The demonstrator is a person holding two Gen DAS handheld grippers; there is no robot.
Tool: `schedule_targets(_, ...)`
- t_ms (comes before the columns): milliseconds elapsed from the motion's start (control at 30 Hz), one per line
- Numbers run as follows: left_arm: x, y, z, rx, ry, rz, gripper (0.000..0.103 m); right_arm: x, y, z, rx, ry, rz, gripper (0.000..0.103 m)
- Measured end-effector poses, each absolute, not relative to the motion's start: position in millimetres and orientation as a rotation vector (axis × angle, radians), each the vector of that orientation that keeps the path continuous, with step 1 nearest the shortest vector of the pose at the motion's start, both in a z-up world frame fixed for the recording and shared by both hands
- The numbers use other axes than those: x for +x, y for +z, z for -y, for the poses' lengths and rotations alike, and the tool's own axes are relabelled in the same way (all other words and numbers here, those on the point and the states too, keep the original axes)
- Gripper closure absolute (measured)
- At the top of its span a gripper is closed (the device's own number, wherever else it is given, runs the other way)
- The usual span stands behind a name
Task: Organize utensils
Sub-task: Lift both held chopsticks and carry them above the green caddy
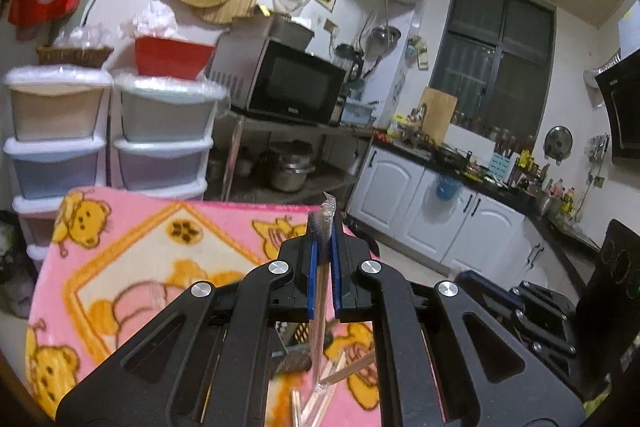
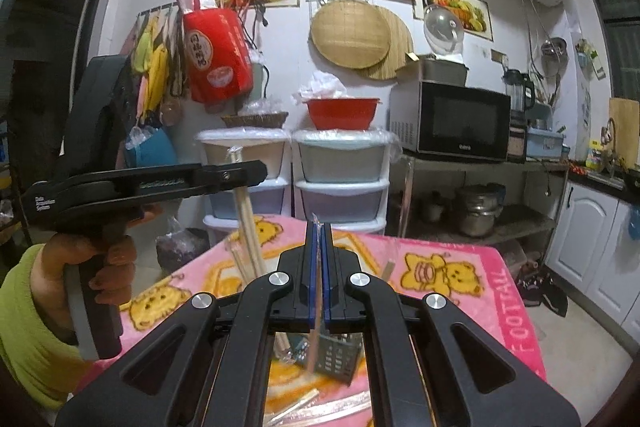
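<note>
Wrapped chopsticks (image 2: 248,223) are clamped in the closed left gripper (image 1: 324,247) and right gripper (image 2: 319,251) at frame centre, while more packets (image 2: 320,409) lie unsorted beside the holder (image 2: 338,359) at lower centre.

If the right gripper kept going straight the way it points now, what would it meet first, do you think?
Probably the stacked plastic drawers beyond the pink blanket's far edge. The right gripper, shut on a wrapped chopstick, points roughly there, though depth is unclear.
</note>
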State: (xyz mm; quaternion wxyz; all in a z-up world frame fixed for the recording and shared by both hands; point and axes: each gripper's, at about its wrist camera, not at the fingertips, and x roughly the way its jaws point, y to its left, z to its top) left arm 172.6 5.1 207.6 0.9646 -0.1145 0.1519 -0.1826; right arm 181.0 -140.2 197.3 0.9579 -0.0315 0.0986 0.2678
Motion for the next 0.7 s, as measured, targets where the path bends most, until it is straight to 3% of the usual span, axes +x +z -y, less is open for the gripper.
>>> schedule_targets(700,187,239,-29,-0.177,-0.174,-0.144,0.100,202,258,128,-0.070,0.543,-0.057,0.101)
